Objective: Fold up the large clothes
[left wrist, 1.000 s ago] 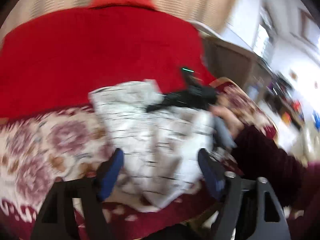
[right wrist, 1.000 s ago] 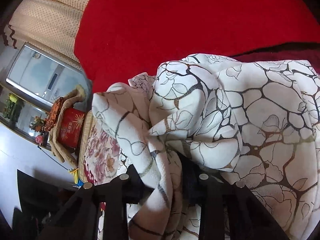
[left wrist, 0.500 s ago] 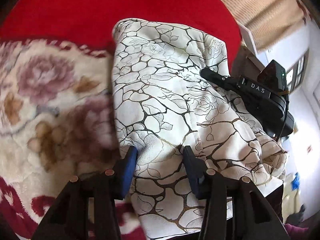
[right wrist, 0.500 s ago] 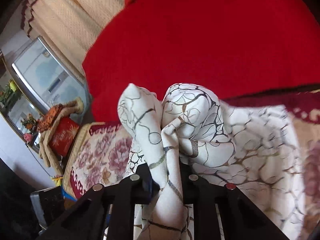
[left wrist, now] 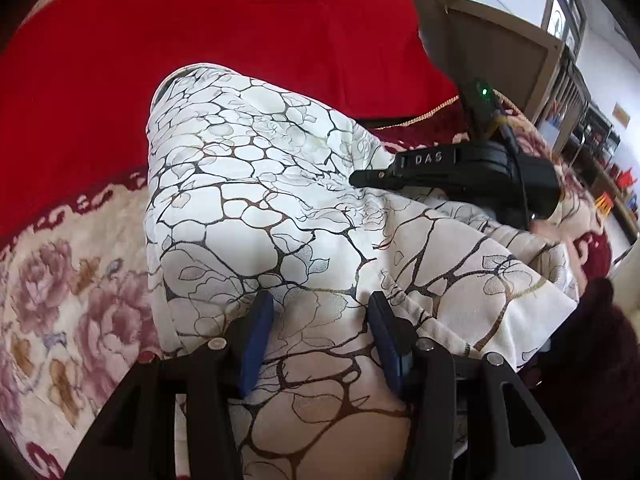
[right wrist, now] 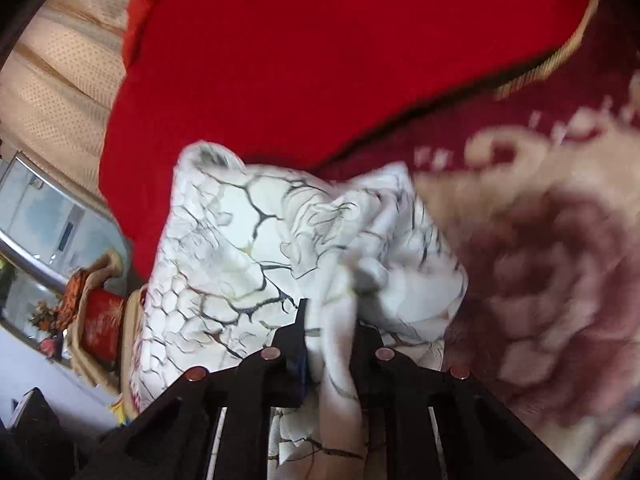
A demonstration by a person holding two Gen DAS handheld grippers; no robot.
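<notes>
A white garment with a dark crackle print (left wrist: 260, 208) lies folded on a floral blanket (left wrist: 60, 300). My left gripper (left wrist: 318, 312) is open, its blue-padded fingers (left wrist: 256, 336) pressed down on the garment's near part with cloth bulging between them. My right gripper (right wrist: 326, 320) is shut on a bunched fold of the garment (right wrist: 240, 256) and holds it just above the blanket. The right gripper also shows in the left wrist view (left wrist: 460, 168), resting on the garment's far right side.
A red cover (left wrist: 200, 32) lies behind the garment, seen too in the right wrist view (right wrist: 340, 48). The floral blanket (right wrist: 540, 240) spreads right. A wooden cabinet (left wrist: 500, 40) stands at the far right. A red box (right wrist: 100, 324) sits on a side stand at left.
My left gripper has moved in closer over the garment and its fingers have spread a little. My right gripper has swung with its bunched fold toward the floral blanket; its view is blurred.
</notes>
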